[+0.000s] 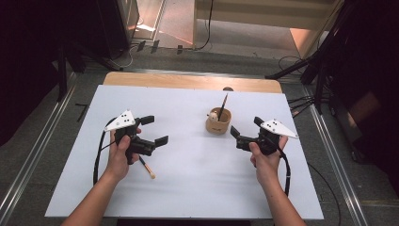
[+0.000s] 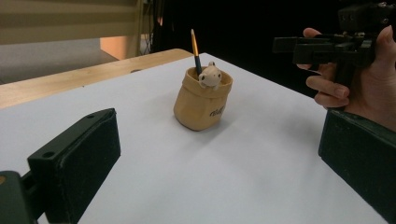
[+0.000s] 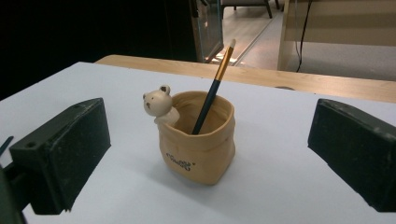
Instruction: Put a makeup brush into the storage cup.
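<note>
A tan sack-shaped cup (image 1: 218, 123) (image 2: 201, 100) (image 3: 200, 140) with a small bear figure (image 3: 158, 105) on its rim stands upright on the white table sheet (image 1: 197, 174). One dark brush (image 3: 212, 93) (image 2: 195, 51) leans inside it. A second brush (image 1: 147, 168) lies flat on the sheet by the person's left hand. My left gripper (image 1: 154, 129) (image 2: 215, 158) is open and empty, left of the cup. My right gripper (image 1: 245, 127) (image 3: 205, 154) is open and empty, just right of the cup, with the cup between and beyond its jaws.
The white sheet covers a wooden table whose far edge (image 1: 188, 81) shows bare. Cables and dark stands (image 1: 320, 61) lie on the floor around it. The other hand with its gripper (image 2: 341, 46) shows far right in the left gripper view.
</note>
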Demonstrator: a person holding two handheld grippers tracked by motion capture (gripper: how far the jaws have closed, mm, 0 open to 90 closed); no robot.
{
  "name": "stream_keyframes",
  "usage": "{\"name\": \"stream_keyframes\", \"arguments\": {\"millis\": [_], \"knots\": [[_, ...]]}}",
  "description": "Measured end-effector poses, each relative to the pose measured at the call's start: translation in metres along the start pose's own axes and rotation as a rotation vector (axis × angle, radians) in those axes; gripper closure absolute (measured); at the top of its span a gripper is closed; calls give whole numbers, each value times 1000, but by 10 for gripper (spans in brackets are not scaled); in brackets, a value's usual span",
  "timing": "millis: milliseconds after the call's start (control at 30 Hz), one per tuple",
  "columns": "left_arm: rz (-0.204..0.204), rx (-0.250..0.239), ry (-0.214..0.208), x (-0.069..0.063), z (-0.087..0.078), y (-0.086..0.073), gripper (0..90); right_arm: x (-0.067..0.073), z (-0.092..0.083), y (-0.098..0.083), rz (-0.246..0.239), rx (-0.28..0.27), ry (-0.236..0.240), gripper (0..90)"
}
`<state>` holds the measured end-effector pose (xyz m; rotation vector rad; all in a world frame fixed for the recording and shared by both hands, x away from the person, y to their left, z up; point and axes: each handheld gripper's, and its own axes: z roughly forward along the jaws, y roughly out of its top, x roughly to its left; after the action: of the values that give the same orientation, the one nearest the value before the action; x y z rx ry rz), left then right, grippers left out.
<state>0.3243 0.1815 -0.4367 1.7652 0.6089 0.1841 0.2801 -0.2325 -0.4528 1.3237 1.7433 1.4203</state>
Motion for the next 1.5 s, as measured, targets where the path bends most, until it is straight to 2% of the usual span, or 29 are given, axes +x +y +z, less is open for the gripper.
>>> {"name": "stream_keyframes", "arguments": {"millis": [200, 433, 767, 967, 1200, 1333, 1433, 1500], "knots": [[1, -4, 1, 2, -10, -3, 0, -3, -10, -1, -12, -5, 1, 0], [13, 13, 9, 5, -23, -6, 0, -7, -21, -8, -37, 9, -3, 0], [22, 35, 24, 13, -42, -11, 0, -21, -43, -13, -29, 8, -8, 0], [31, 56, 9, 18, -49, -14, 0, -31, -55, -20, -29, 17, -22, 0], [67, 106, -24, 20, -53, -15, 0, -38, -64, -26, -3, 9, -32, 0], [75, 162, -54, 21, -53, -15, 0, -38, -65, -27, -10, 13, -39, 0], [77, 196, -93, 22, -53, -16, 0, -37, -65, -28, -13, 15, -37, 0], [96, 228, -94, 22, -55, -15, 0, -37, -65, -28, -18, 16, -38, 0]]}}
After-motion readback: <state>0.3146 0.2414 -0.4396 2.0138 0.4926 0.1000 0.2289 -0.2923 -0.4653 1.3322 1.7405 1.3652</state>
